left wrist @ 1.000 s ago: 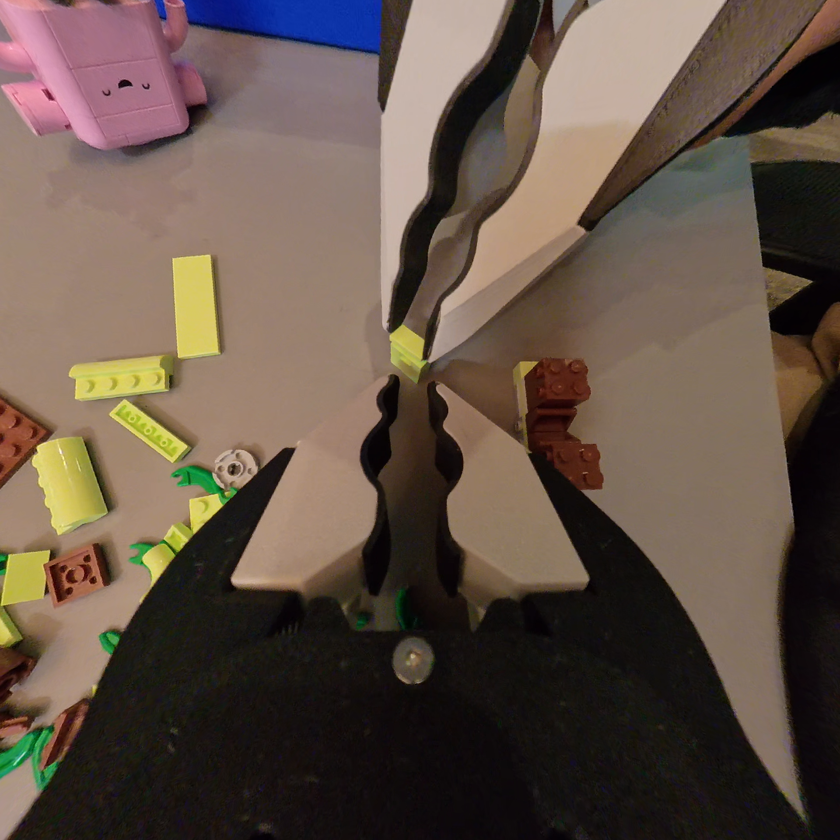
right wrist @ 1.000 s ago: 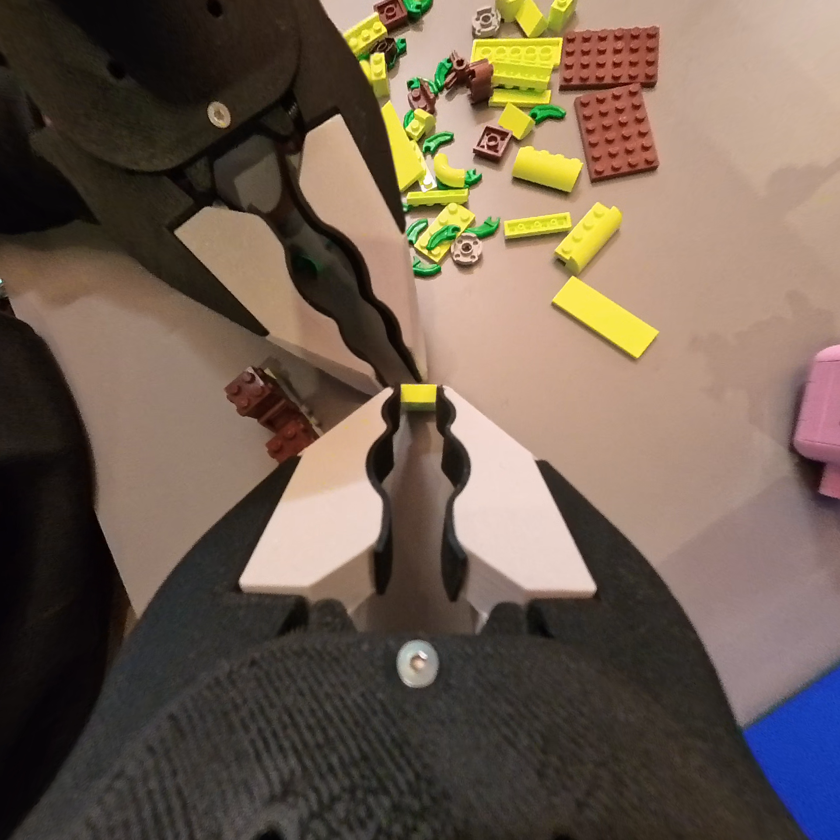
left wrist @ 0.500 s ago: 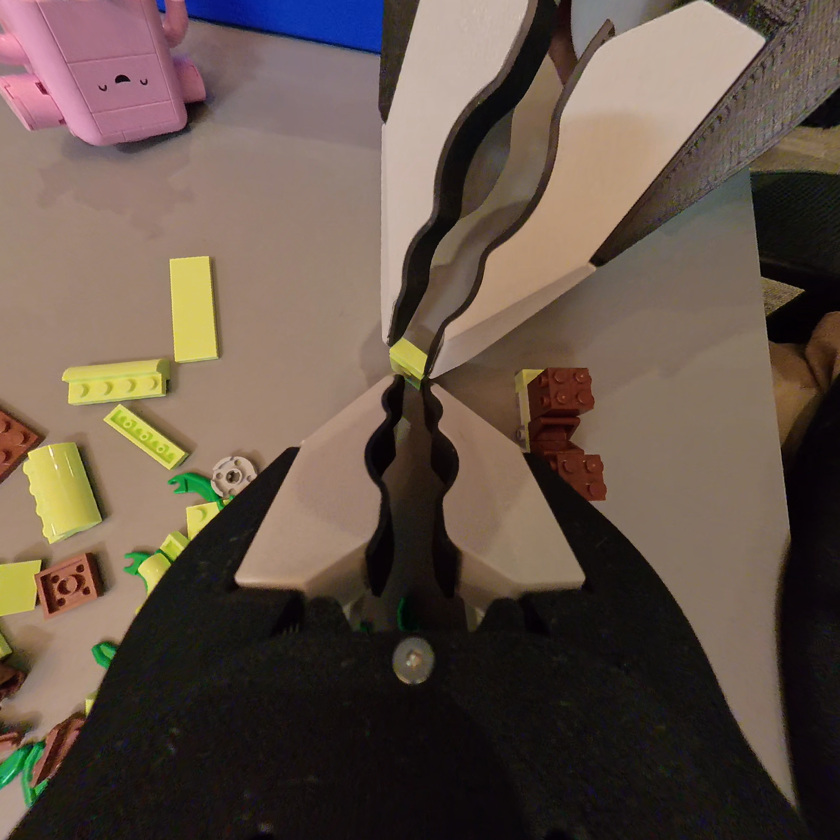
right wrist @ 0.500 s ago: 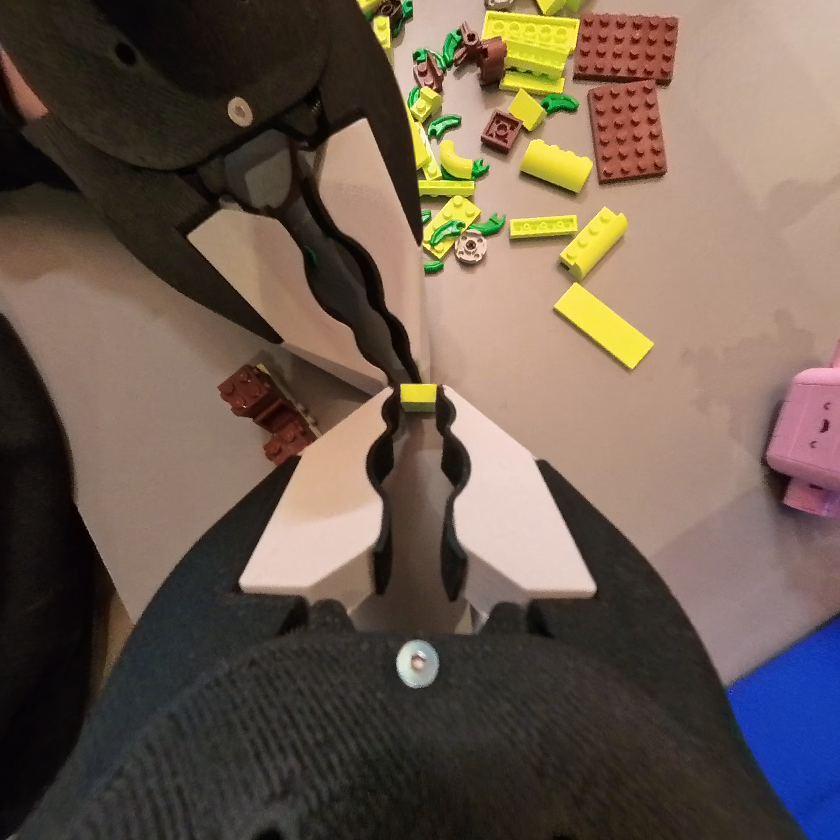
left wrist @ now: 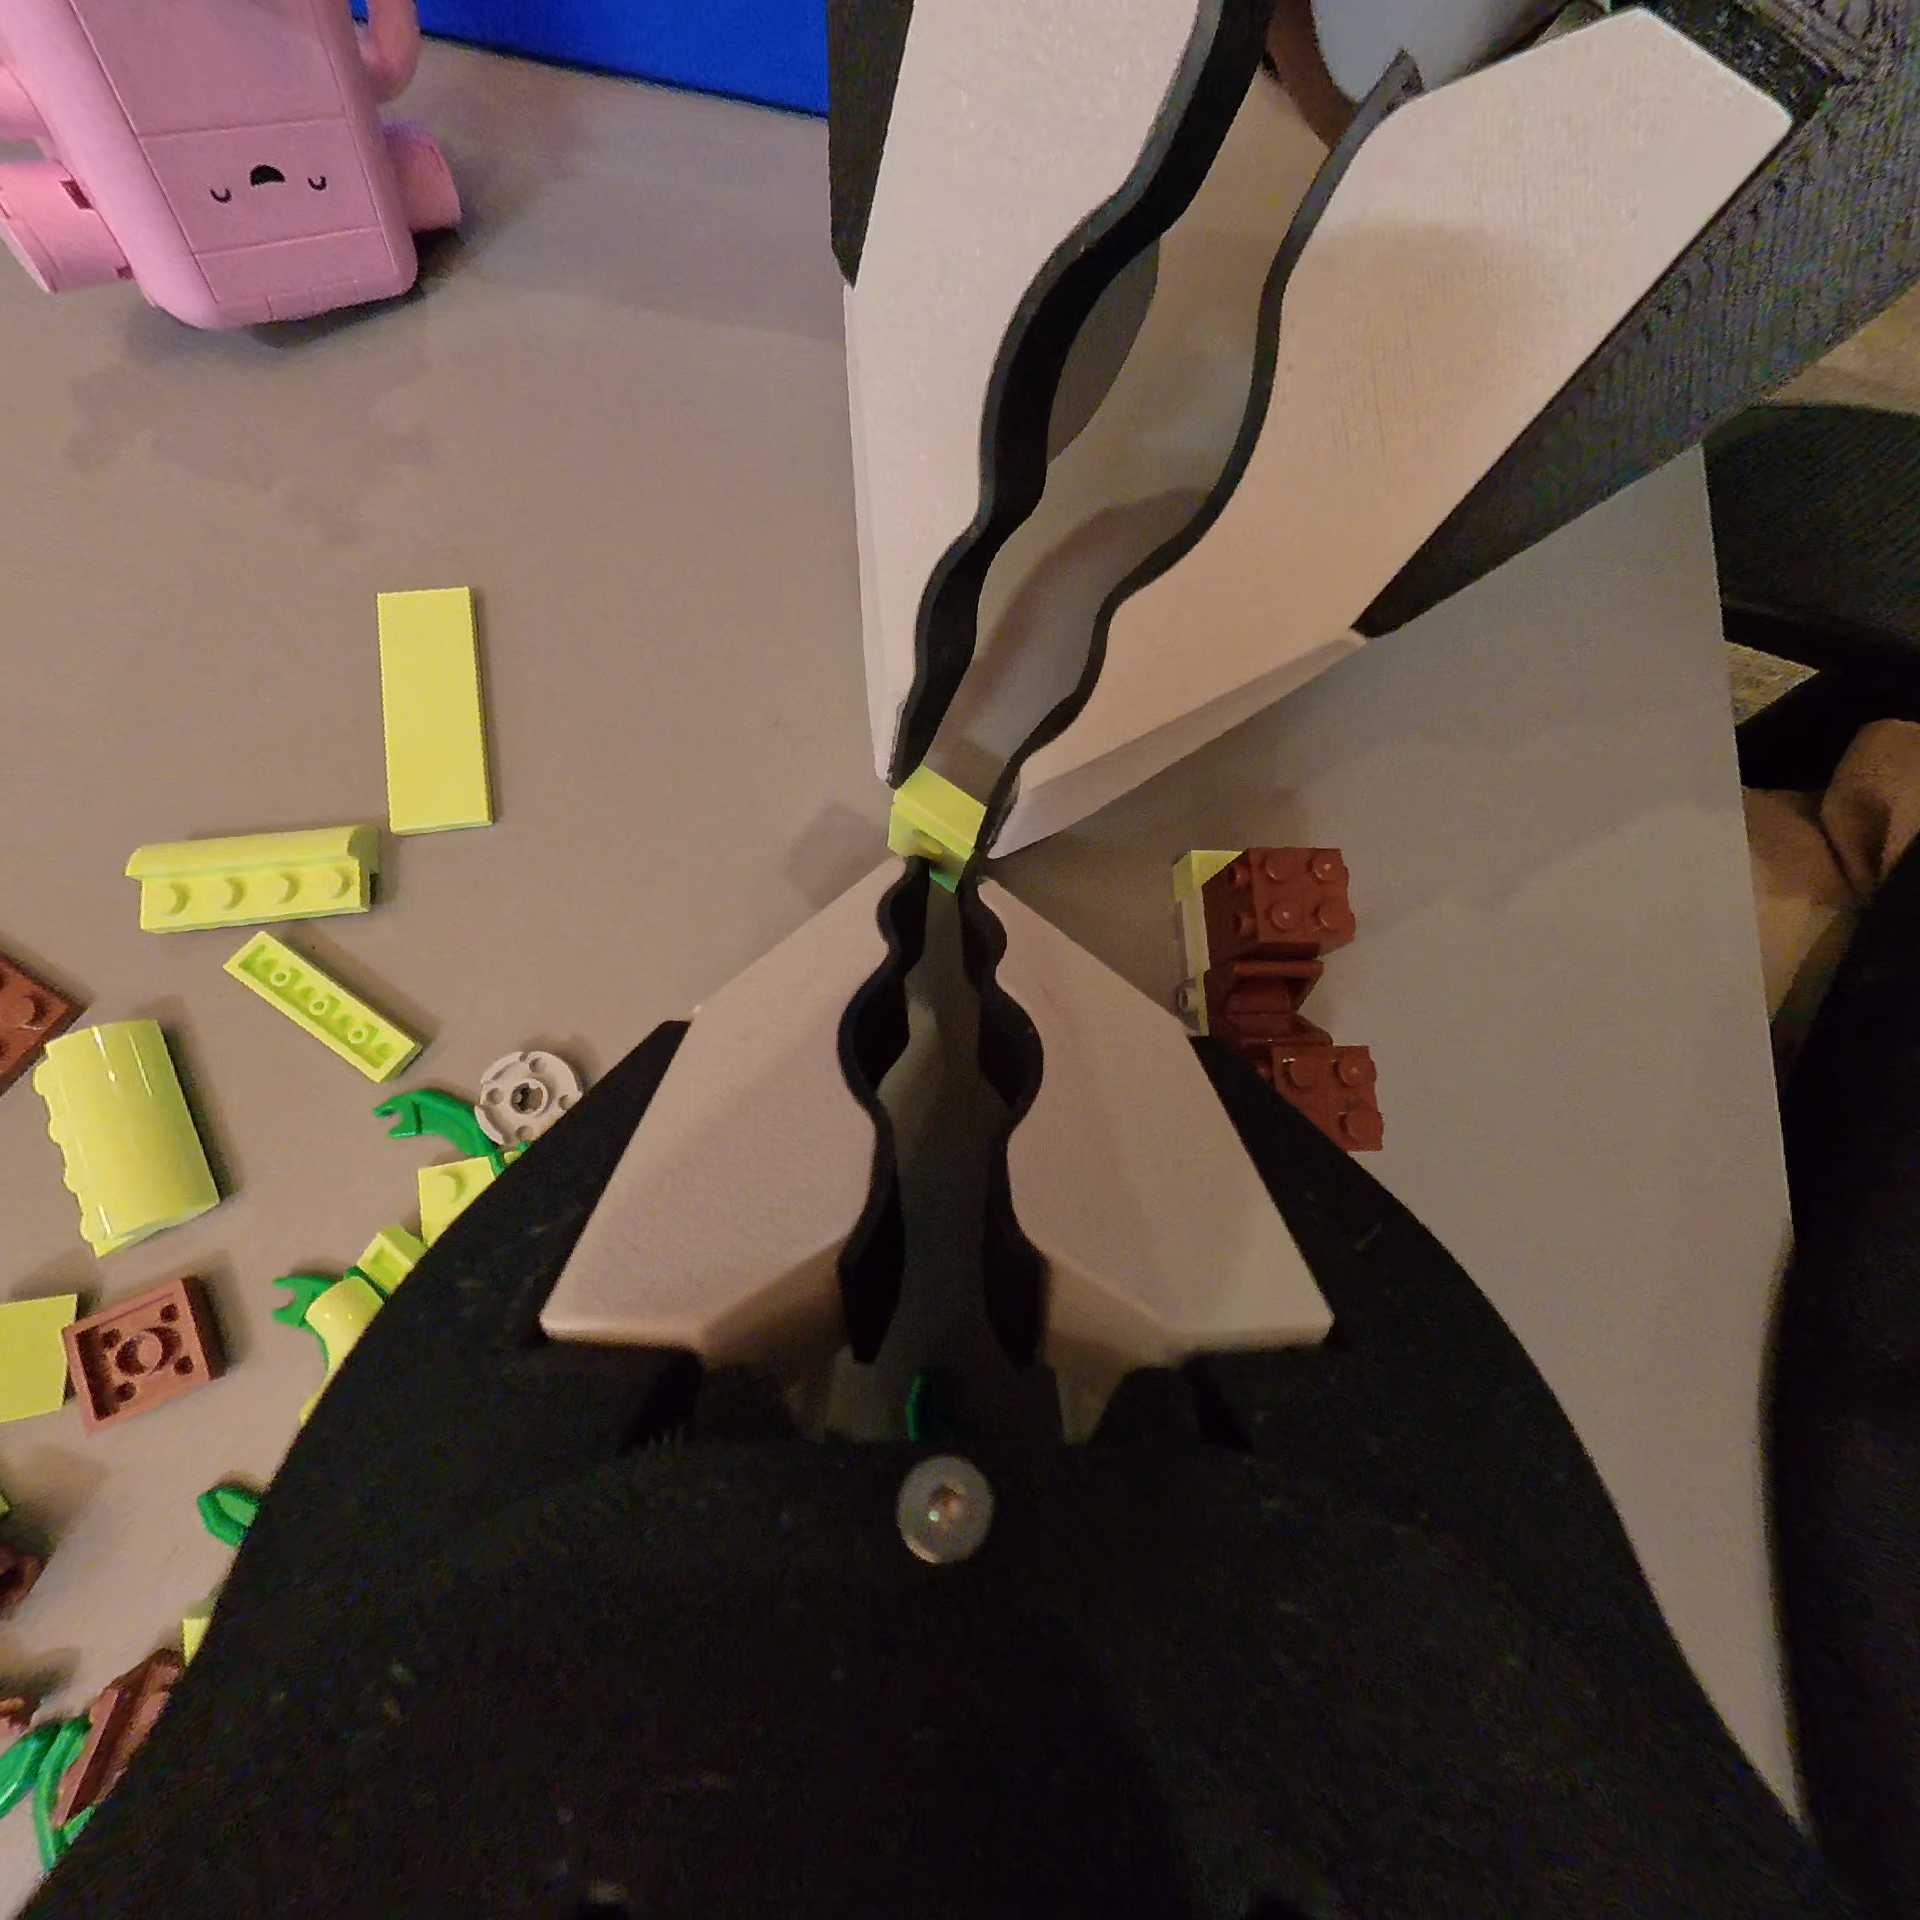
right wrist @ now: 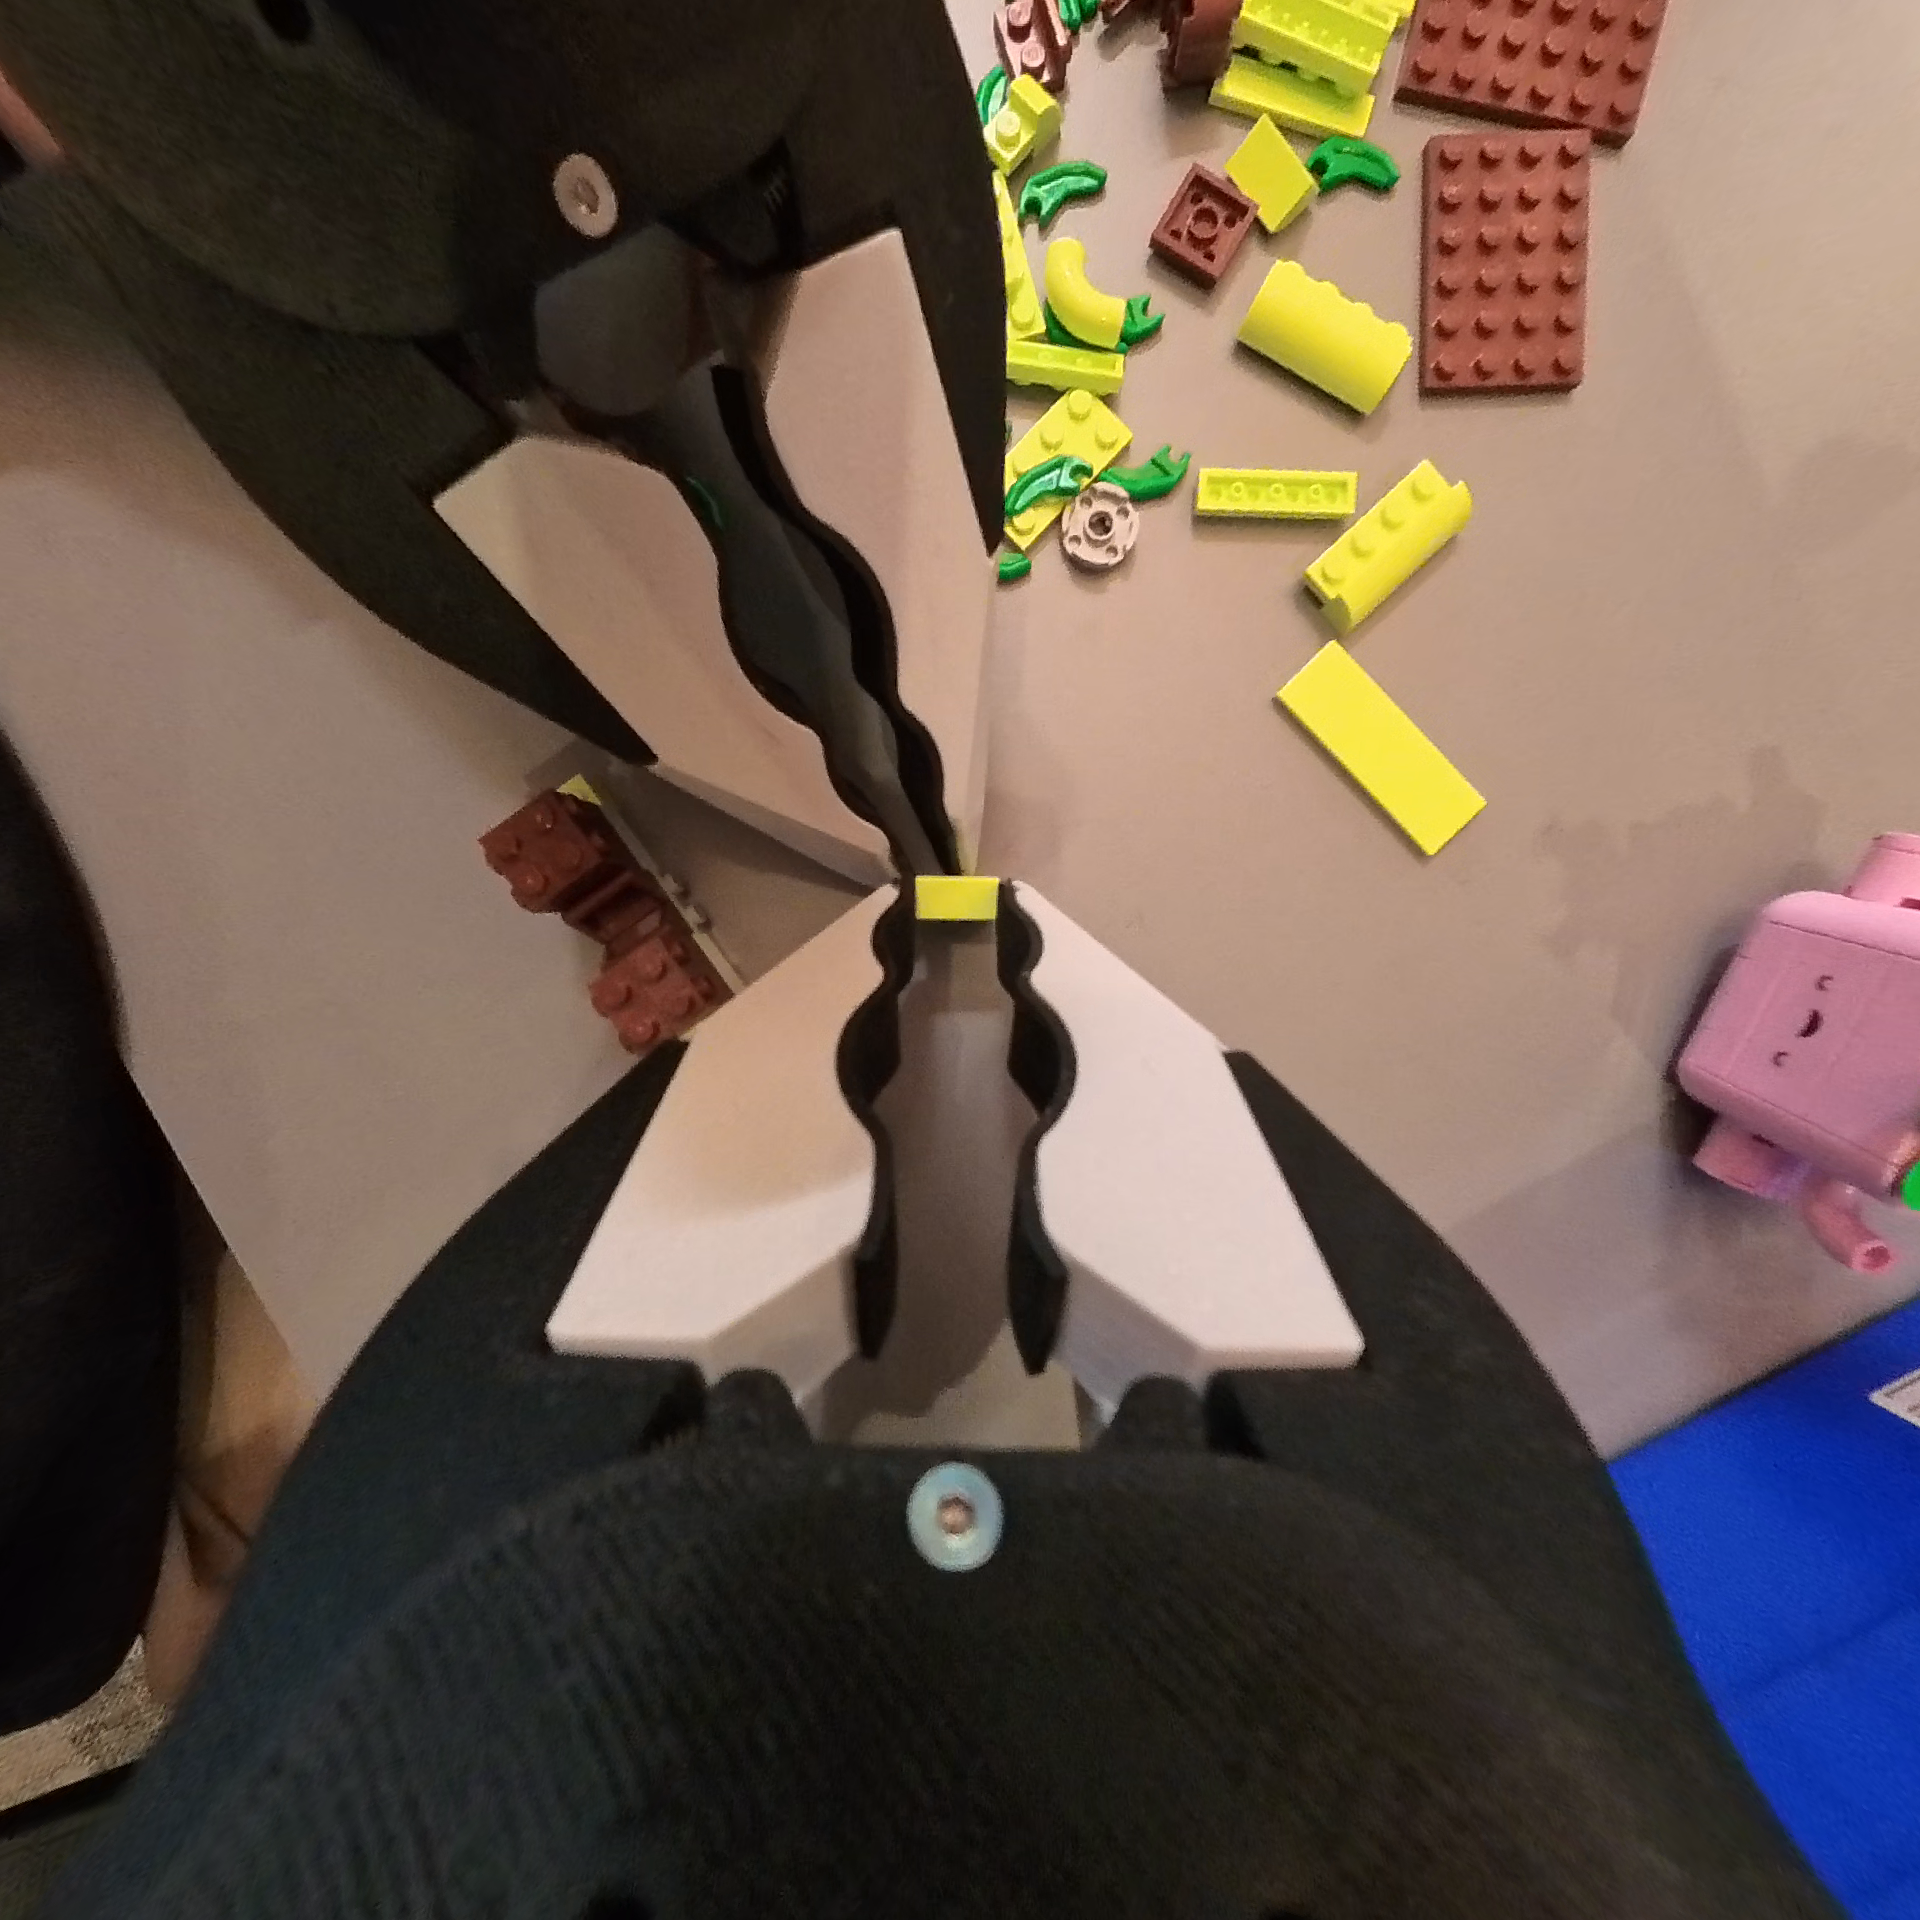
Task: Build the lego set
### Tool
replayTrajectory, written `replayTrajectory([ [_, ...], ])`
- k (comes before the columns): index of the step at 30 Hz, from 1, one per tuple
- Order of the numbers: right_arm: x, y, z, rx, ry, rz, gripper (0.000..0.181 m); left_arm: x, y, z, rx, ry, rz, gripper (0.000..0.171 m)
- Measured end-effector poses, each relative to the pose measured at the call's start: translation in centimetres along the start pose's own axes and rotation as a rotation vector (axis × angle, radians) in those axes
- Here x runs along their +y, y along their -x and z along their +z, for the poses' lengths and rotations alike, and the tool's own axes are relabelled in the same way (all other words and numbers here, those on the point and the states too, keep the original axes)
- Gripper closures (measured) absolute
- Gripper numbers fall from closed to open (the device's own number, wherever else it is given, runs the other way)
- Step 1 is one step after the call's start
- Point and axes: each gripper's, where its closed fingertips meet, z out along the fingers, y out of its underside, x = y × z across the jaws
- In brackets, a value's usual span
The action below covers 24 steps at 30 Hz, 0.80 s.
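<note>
My right gripper (right wrist: 956,914) is shut on a small lime piece (right wrist: 956,898) and holds it above the grey table. In the left wrist view the right gripper (left wrist: 943,779) comes down from the top with the lime piece (left wrist: 933,816) at its tips. My left gripper (left wrist: 942,883) meets it tip to tip, its jaws nearly closed and pinching the piece's near edge. It also shows in the right wrist view (right wrist: 930,847). A brown stepped assembly (left wrist: 1288,966) with a lime side lies on the table just right of the tips and also shows in the right wrist view (right wrist: 603,935).
Loose lime, brown and green pieces (left wrist: 270,997) lie to the left, with a lime tile (right wrist: 1377,764) and brown plates (right wrist: 1507,260). A pink block figure (left wrist: 239,177) stands at the back. The table edge (left wrist: 1756,1351) runs close on the right. A blue surface (right wrist: 1766,1558) lies beyond. Only a small space, under 4 cm, lies between the two pairs of fingers. From the right gripper's tips to the lime tile (right wrist: 1377,764) is close to 8 cm. My left wrist view (left wrist: 446,693) looks at it from another angle.
My left gripper has moved up to the lime piece and its jaws have narrowed onto it. The right gripper has kept its hold.
</note>
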Motion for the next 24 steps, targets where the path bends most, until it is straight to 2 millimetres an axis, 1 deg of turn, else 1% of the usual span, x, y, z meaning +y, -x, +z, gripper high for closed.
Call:
replayTrajectory([
  [7,-0.1,0.0,0.0,0.008,0.009,0.0,0.168,0.0,0.0,0.0,0.0,-0.001,-0.002,0.169],
  [9,-0.4,-0.1,-0.4,0.02,-0.022,0.0,0.168,0.0,0.0,0.0,-0.001,-0.002,-0.001,0.17],
  [11,-0.6,-0.3,-1.3,0.028,-0.062,0.012,0.168,0.0,0.1,0.0,0.0,-0.004,-0.003,0.17],
  [12,-0.3,-0.6,-1.7,0.037,-0.067,0.018,0.168,0.0,0.0,0.0,0.003,-0.005,-0.005,0.17],
  [14,1.1,-1.1,-2.0,0.053,-0.027,0.024,0.168,-0.1,0.0,-0.1,0.009,-0.006,-0.009,0.169],
  [17,4.2,-1.5,-1.4,0.077,0.07,0.048,0.168,-0.1,-0.1,-0.1,0.018,-0.007,-0.009,0.169],
  [19,5.6,-1.5,-0.9,0.098,0.112,0.056,0.168,0.0,-0.2,0.0,0.022,-0.003,-0.002,0.168],
  [22,5.6,-1.0,-1.0,0.078,0.079,0.073,0.167,0.1,-0.5,0.1,0.028,0.008,0.021,0.168],
  [24,5.6,-0.6,-1.0,0.057,0.066,0.08,0.152,0.1,-0.8,0.2,0.035,0.008,0.034,0.166],
])
